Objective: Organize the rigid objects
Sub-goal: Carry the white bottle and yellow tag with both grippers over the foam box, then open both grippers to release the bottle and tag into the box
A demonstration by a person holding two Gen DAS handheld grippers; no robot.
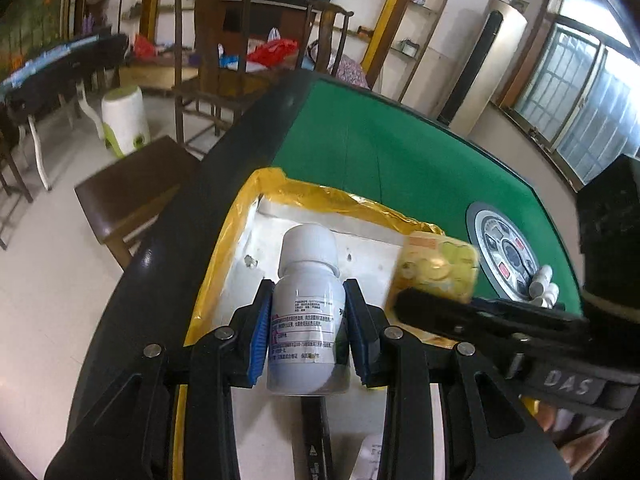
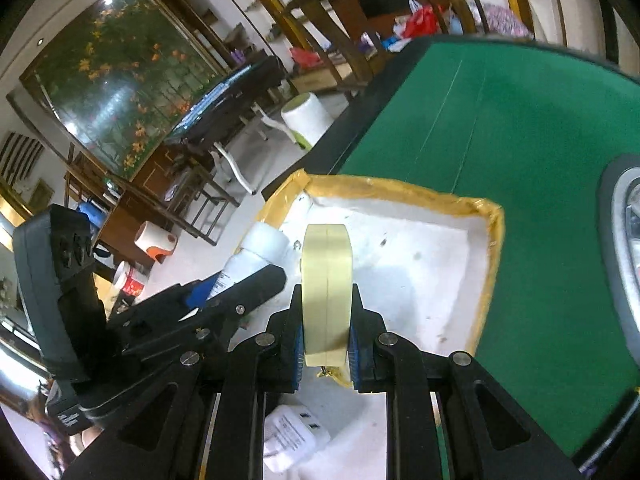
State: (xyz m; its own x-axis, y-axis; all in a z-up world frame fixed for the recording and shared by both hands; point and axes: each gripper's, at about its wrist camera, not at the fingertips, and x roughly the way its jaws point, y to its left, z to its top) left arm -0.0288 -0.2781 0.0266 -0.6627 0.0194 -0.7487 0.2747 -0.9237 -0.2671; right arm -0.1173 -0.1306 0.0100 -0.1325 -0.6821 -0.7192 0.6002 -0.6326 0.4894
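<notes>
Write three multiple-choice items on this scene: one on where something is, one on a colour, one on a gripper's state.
1. Where is the white bottle?
A. flat on the green table top
B. between the left gripper's fingers, above the tray
C. on the wooden stool

2. What colour is the tape around the tray's rim?
A. yellow
B. red
C. blue

3. How is the right gripper?
A. wide open and empty
B. out of view
C. shut on the yellow case

Answers:
1 B: the left gripper clamps the bottle over the tray's white floor.
2 A: the rim shows yellow in both views.
3 C: its pads press both faces of the yellow case.
</notes>
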